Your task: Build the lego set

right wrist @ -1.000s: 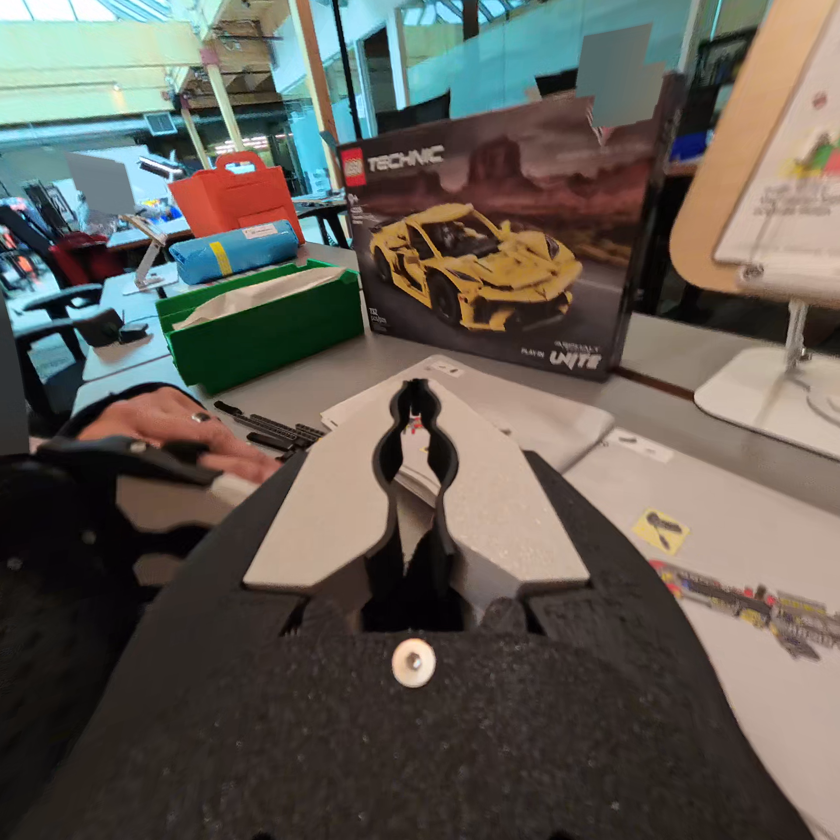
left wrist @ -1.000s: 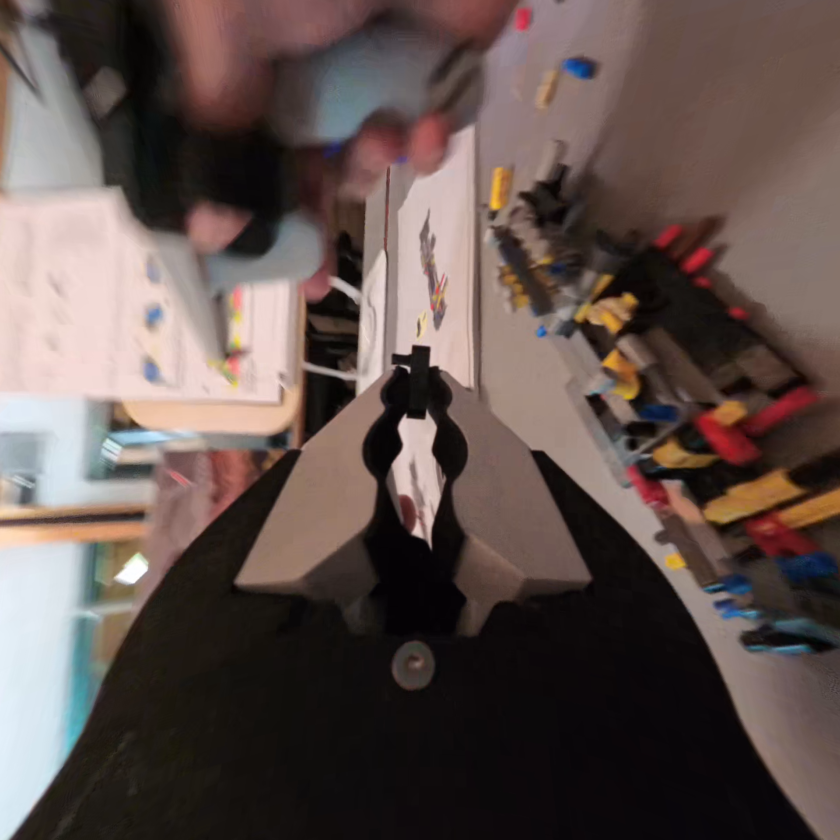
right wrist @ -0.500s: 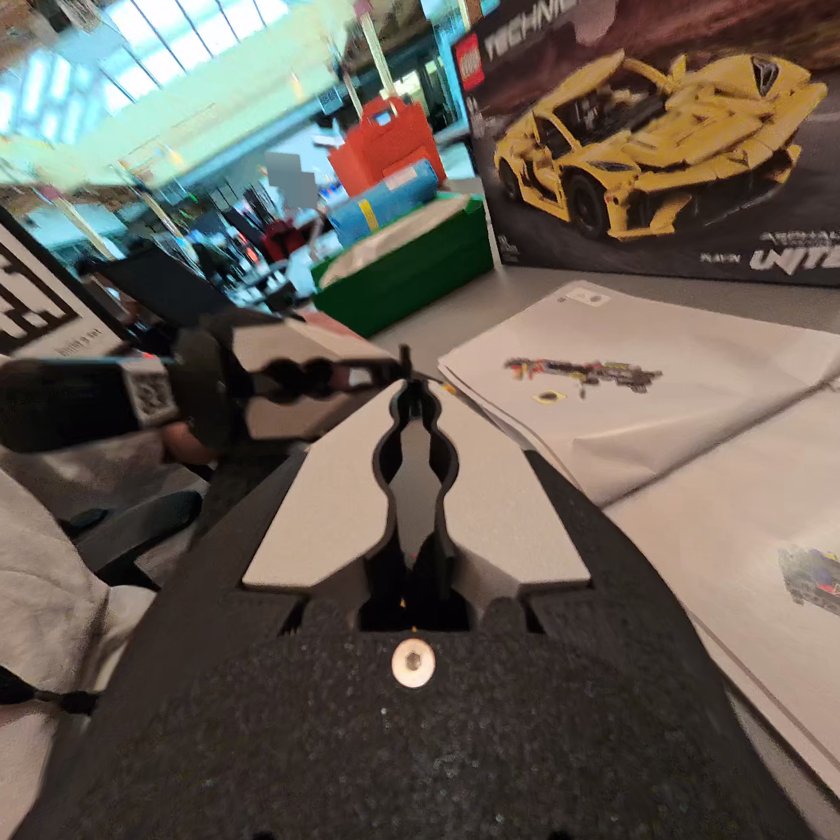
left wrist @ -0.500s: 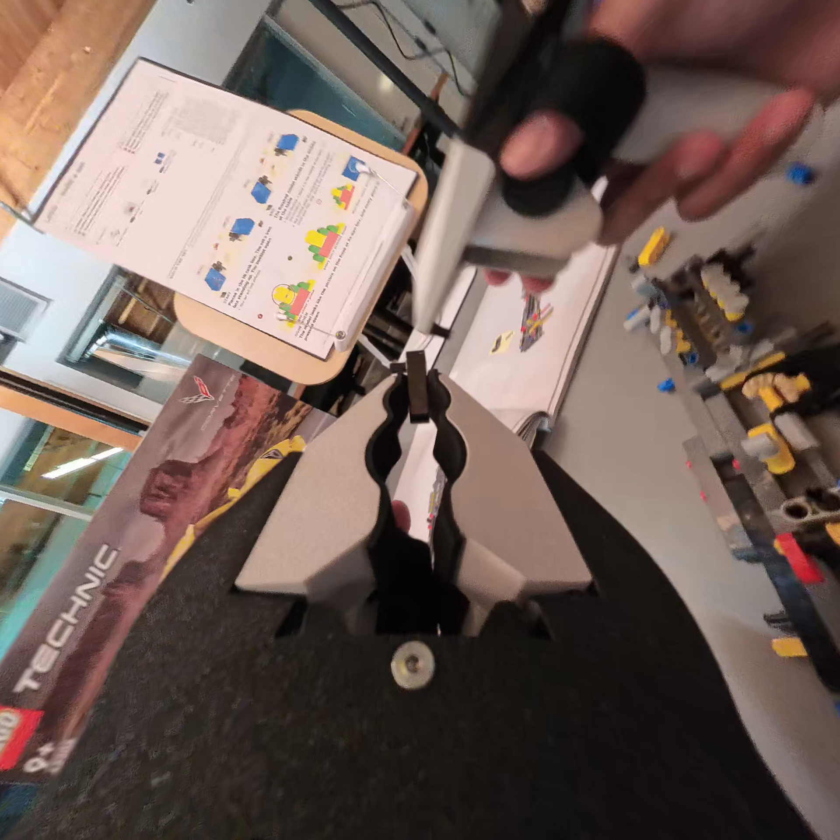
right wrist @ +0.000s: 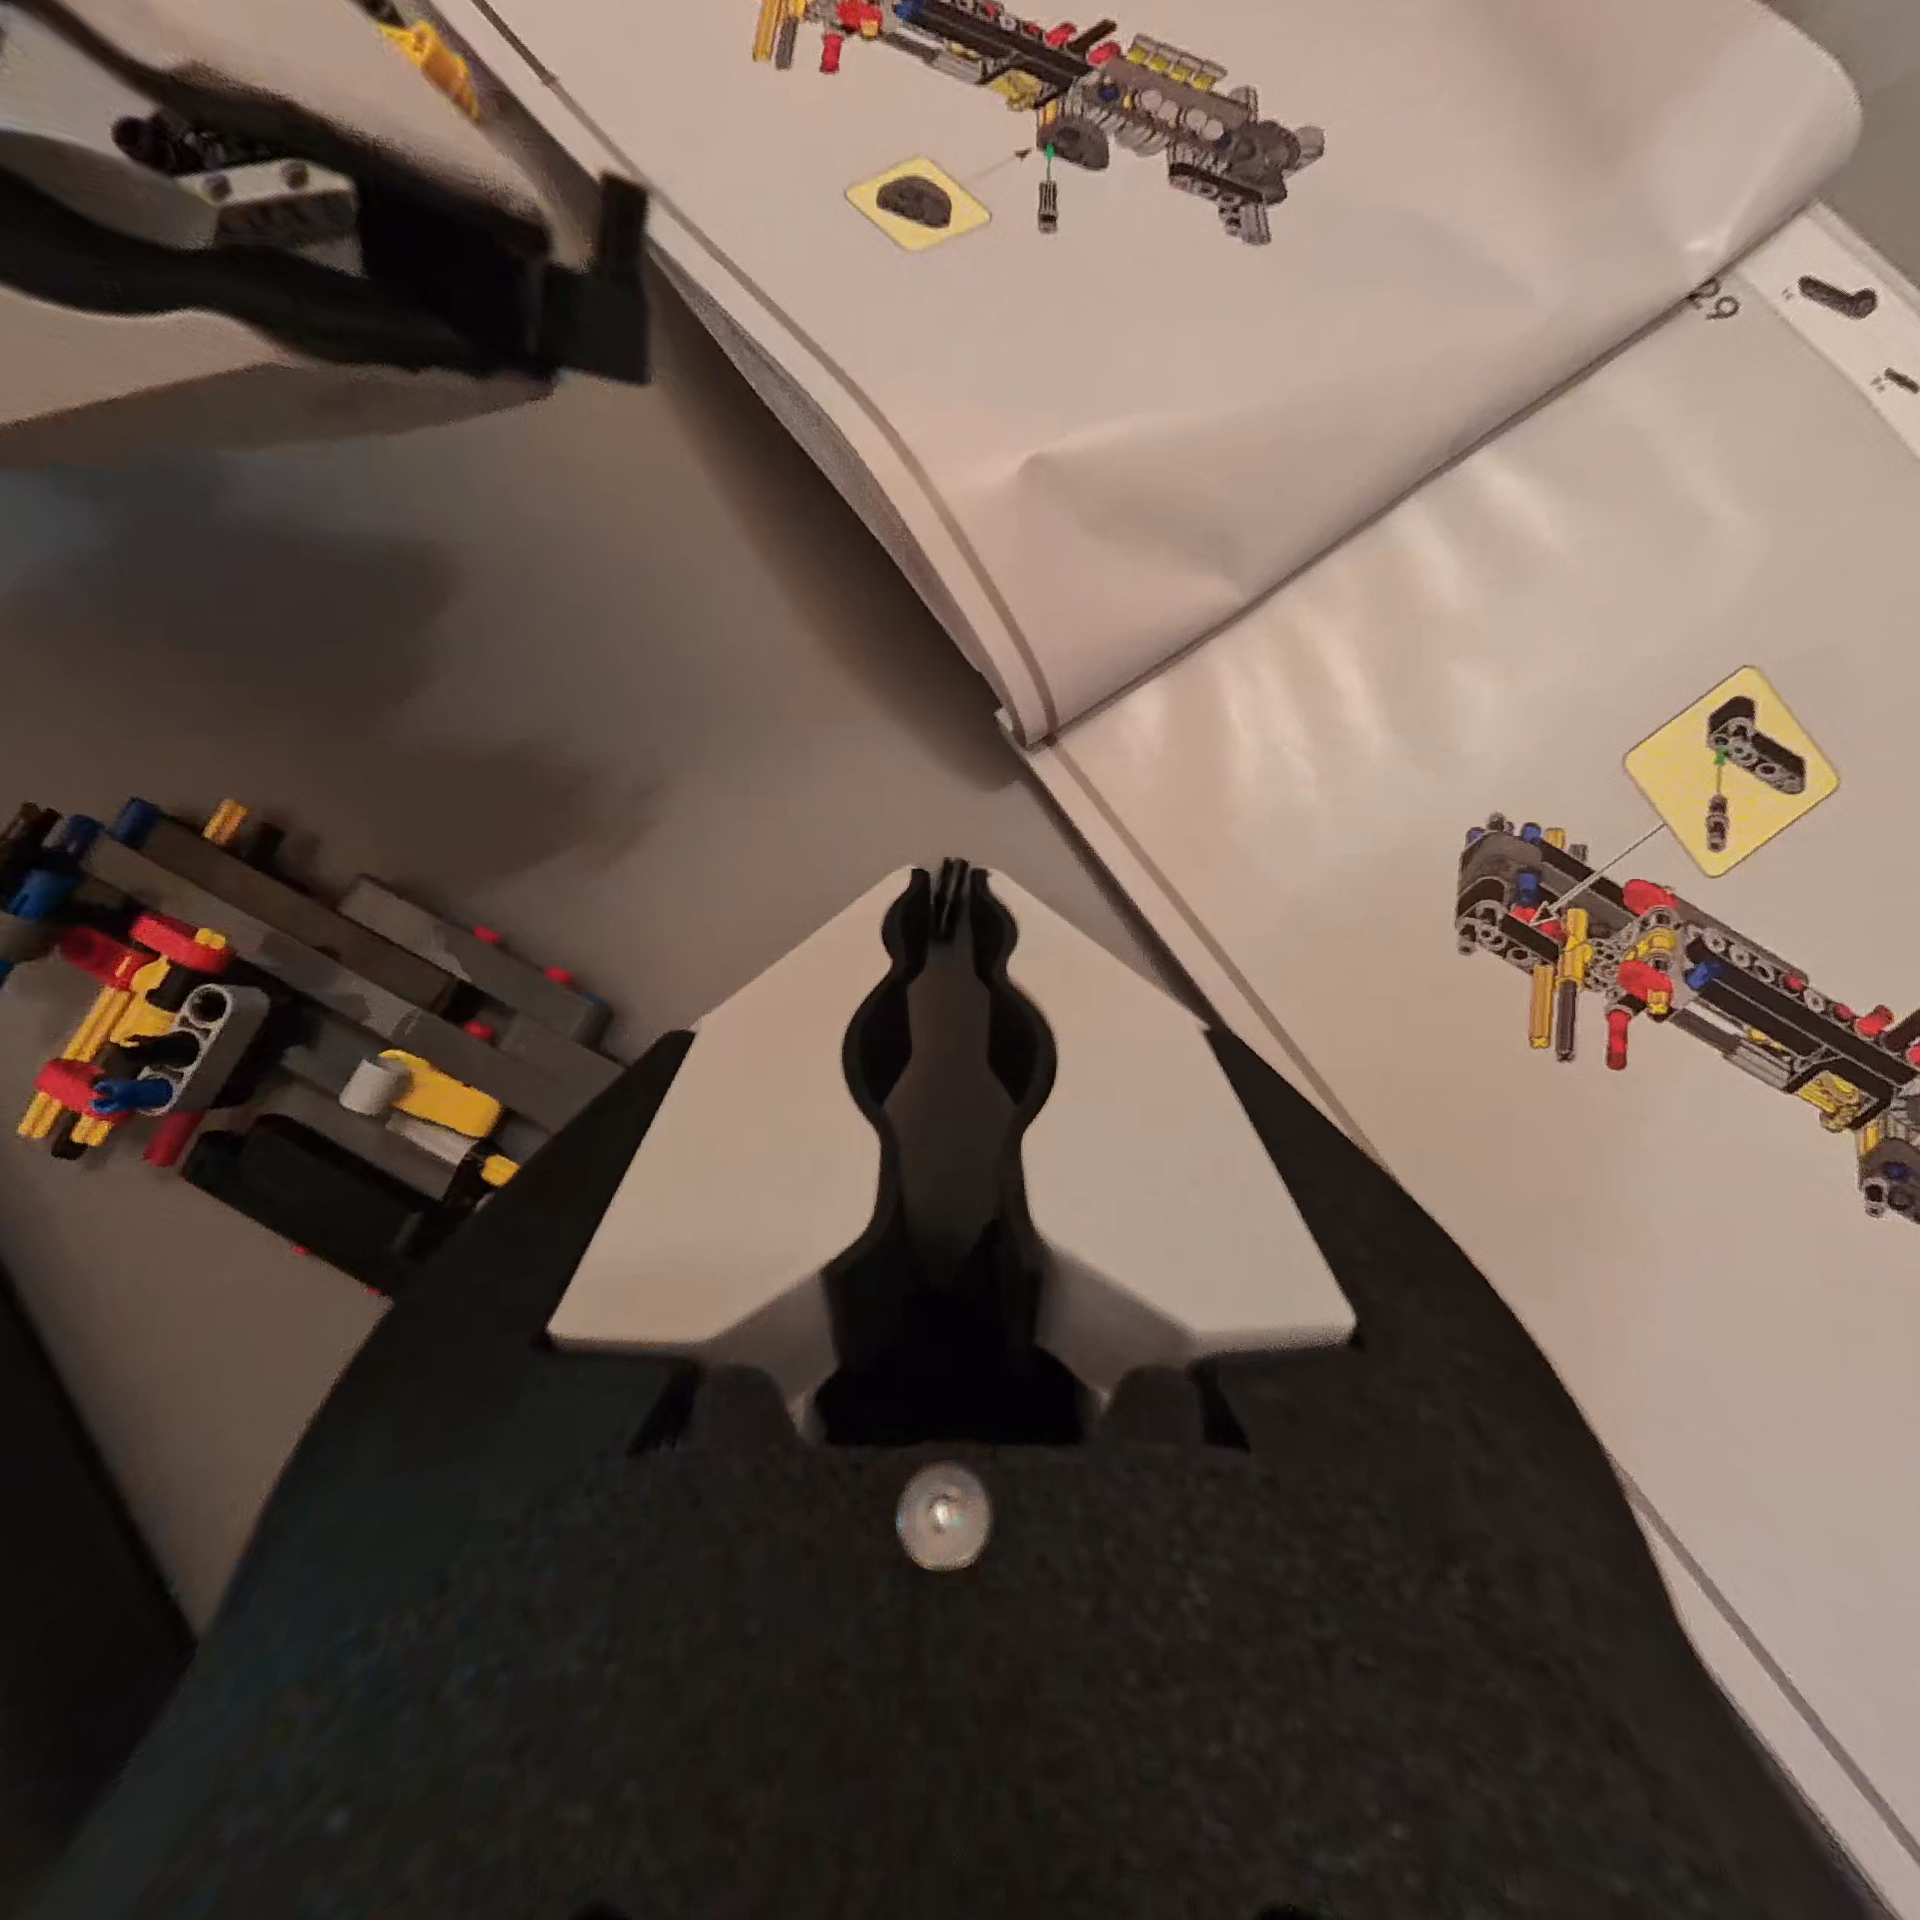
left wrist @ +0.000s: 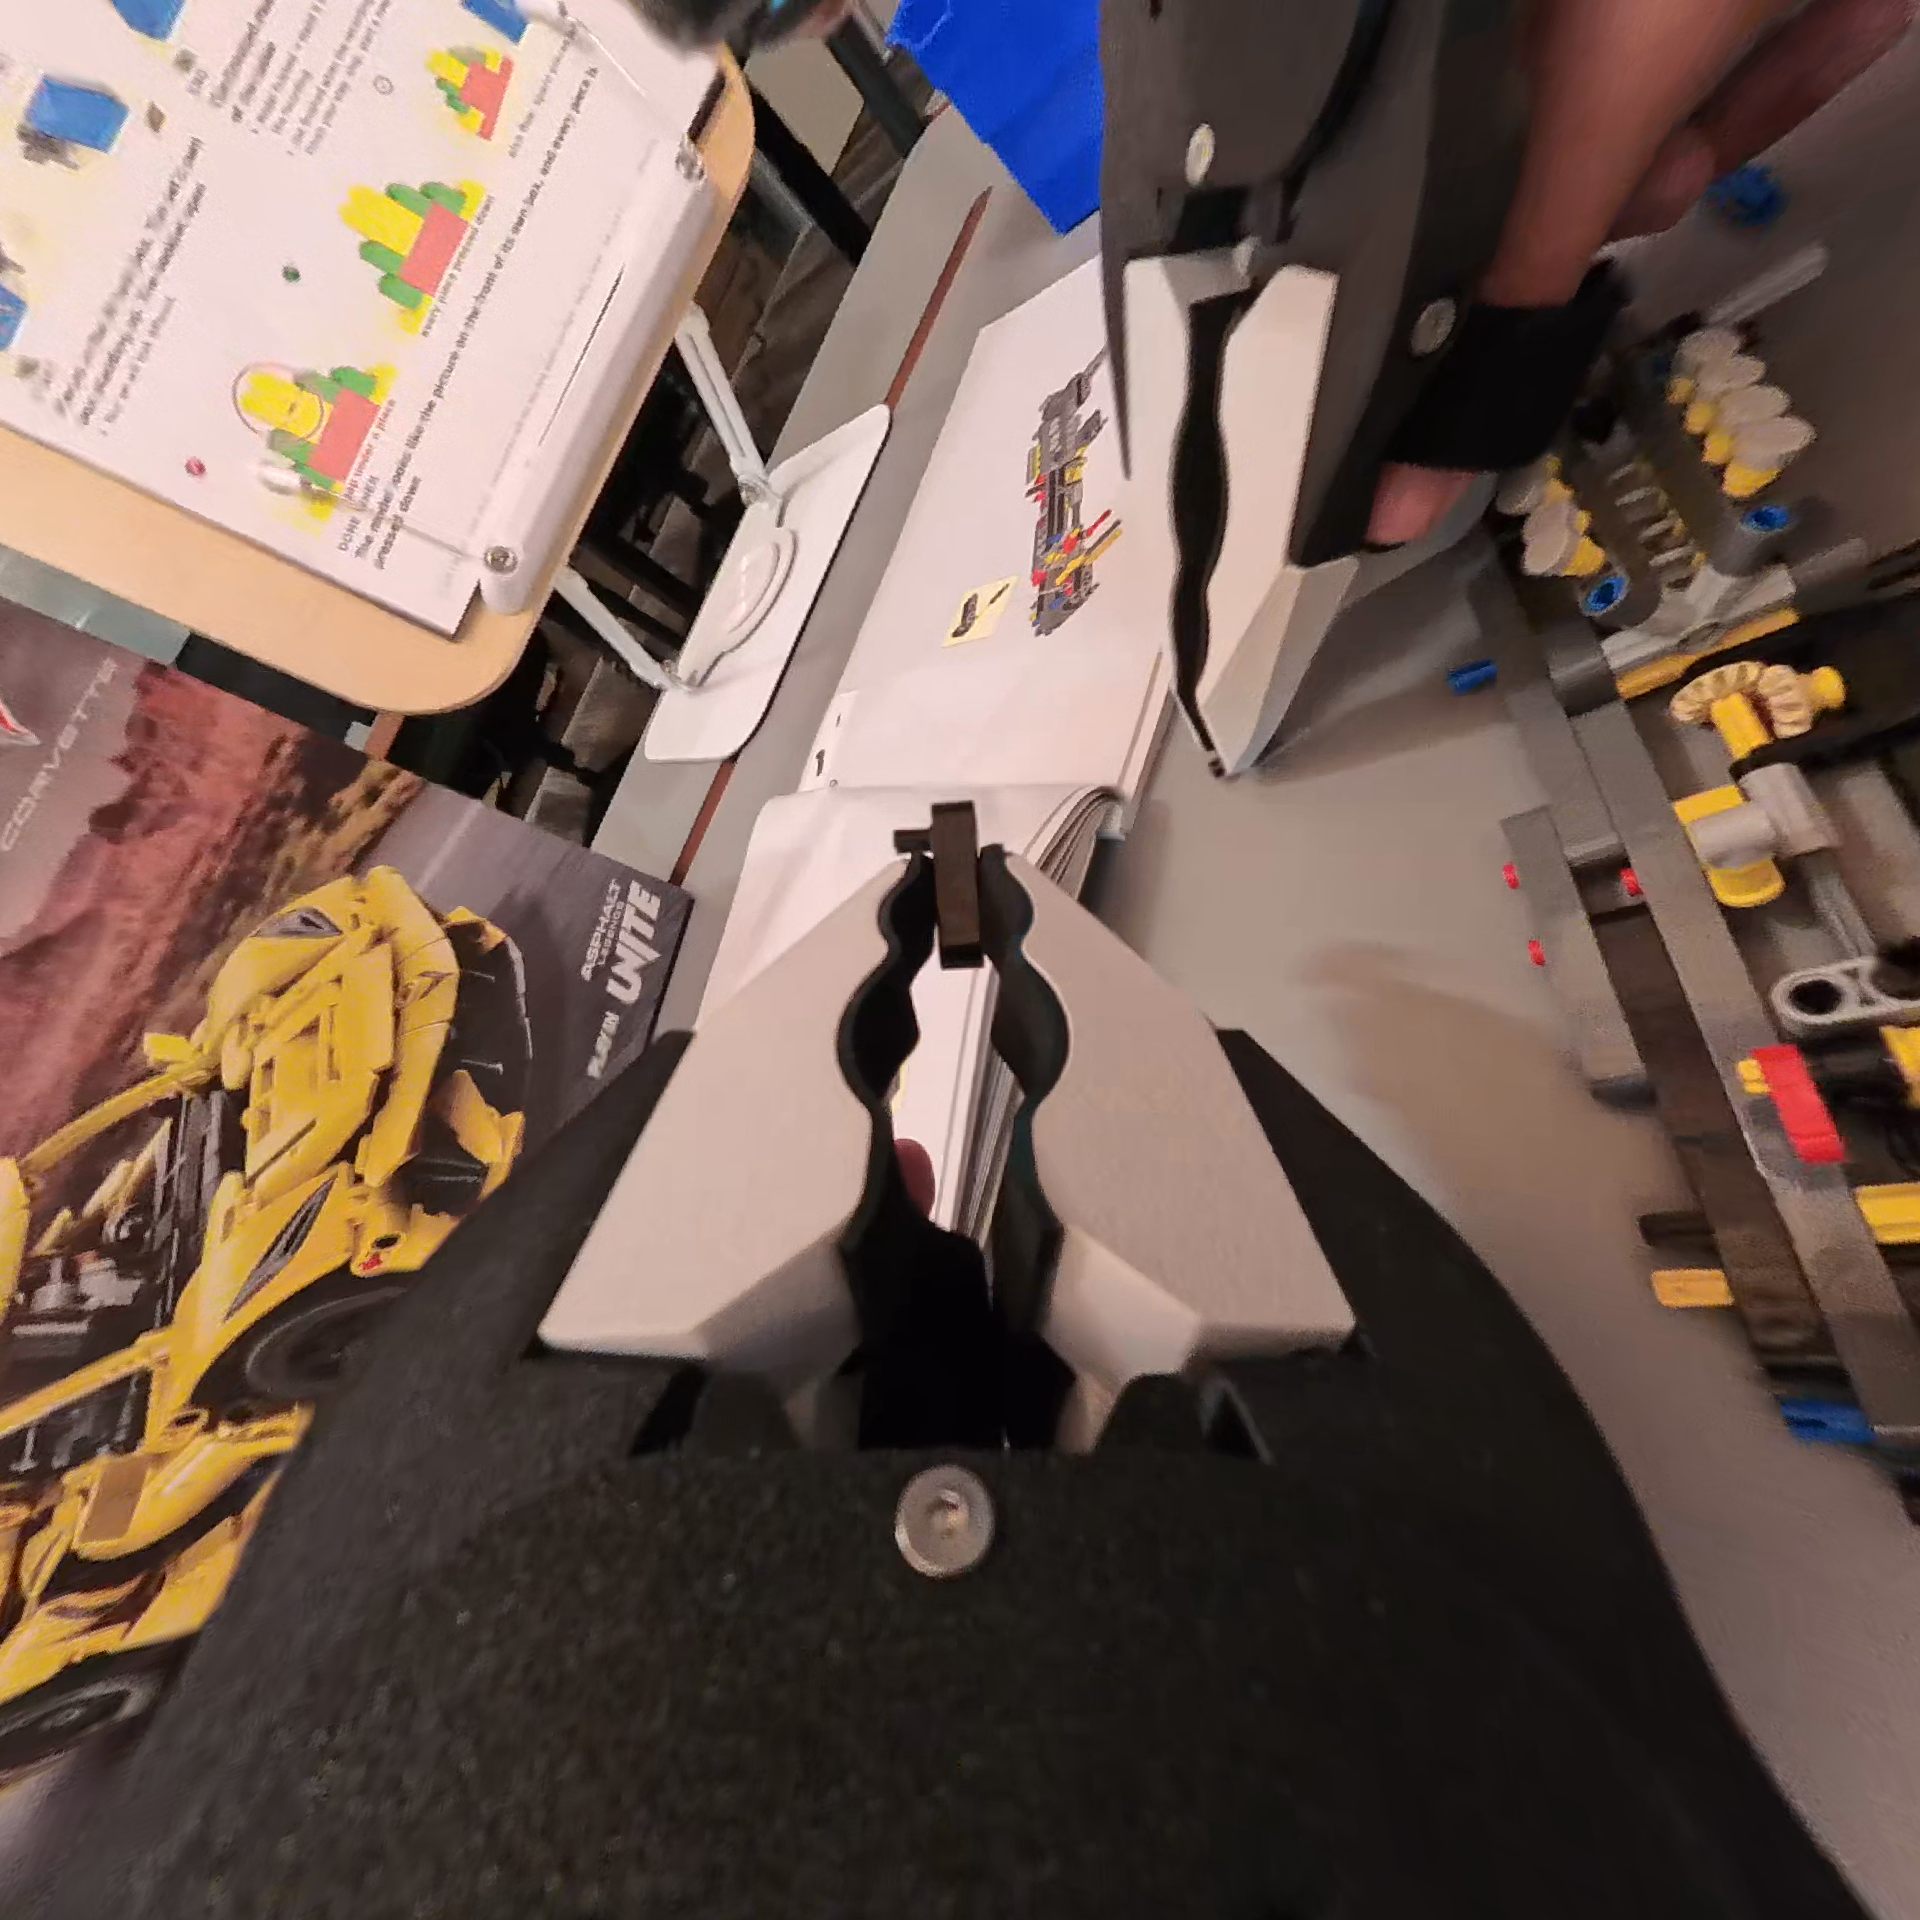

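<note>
My left gripper is shut on a small black lego piece and holds it in the air over the open instruction booklet. It also shows in the right wrist view, at the top left, with the black piece at its tips. My right gripper is shut on a thin black ridged piece, seemingly a pin, above the grey table. It also shows in the left wrist view, pointing down. The long part-built chassis lies at the right; it also shows in the right wrist view.
The set's box with a yellow car picture stands at the left. A paper sheet on a wooden board stands on a white stand behind the booklet. The booklet's open pages fill the right wrist view's right side. A hand holds the right gripper. Tip to tip, the grippers are about 10 cm apart.
The right gripper has tipped down from facing the box to facing the table and booklet. The left view has swung round; the right gripper now hangs closer, upper right. Both stay shut.
</note>
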### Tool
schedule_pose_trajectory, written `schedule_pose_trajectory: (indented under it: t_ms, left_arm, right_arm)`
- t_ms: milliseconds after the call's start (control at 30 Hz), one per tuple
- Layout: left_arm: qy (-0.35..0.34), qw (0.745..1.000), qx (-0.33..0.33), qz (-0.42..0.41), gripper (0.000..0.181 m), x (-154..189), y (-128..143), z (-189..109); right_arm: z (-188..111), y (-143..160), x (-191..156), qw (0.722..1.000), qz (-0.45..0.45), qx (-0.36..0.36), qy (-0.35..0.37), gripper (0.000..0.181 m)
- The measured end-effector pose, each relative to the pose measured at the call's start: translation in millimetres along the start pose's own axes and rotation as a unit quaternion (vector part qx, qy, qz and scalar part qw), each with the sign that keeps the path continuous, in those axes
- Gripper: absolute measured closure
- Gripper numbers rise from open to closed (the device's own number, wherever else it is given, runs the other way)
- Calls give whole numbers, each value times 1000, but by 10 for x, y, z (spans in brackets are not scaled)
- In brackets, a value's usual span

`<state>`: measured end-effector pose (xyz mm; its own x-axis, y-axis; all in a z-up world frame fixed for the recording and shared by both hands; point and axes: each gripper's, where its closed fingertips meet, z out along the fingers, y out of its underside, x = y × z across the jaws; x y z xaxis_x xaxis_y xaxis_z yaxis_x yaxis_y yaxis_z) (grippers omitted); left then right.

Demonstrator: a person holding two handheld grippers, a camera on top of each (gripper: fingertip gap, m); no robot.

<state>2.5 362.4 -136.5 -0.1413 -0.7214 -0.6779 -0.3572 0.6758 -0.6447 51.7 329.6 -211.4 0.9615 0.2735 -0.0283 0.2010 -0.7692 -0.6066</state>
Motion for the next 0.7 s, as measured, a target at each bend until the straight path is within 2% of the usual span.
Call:
schedule_pose_trajectory:
  t_ms: [100,167,233,267,367,567,700]
  left_arm:
    - [4,999,40,36,174,73,-146,-57]
    - [-4,996,62,71,174,119,-240,-99]
    - [-20,992,84,96,174,137,-333,-147]
    - [-35,990,91,100,174,101,-373,-171]
    - [-29,988,124,89,174,97,-484,-257]
    - [-16,981,187,49,174,54,-667,-423]
    - [5,974,224,31,174,96,-768,-514]
  right_arm:
    - [-48,-52,-31,999,31,22,-35,165]
    - [-221,-271,-183,988,58,95,-110,162]
    - [-528,-556,-384,952,94,189,-219,158]
    - [-642,-614,-446,937,105,210,-260,159]
    - [-786,-643,-590,909,102,230,-331,157]
    - [-1022,-741,-747,866,102,267,-411,159]
    - [-1246,-807,-791,816,130,290,-482,158]
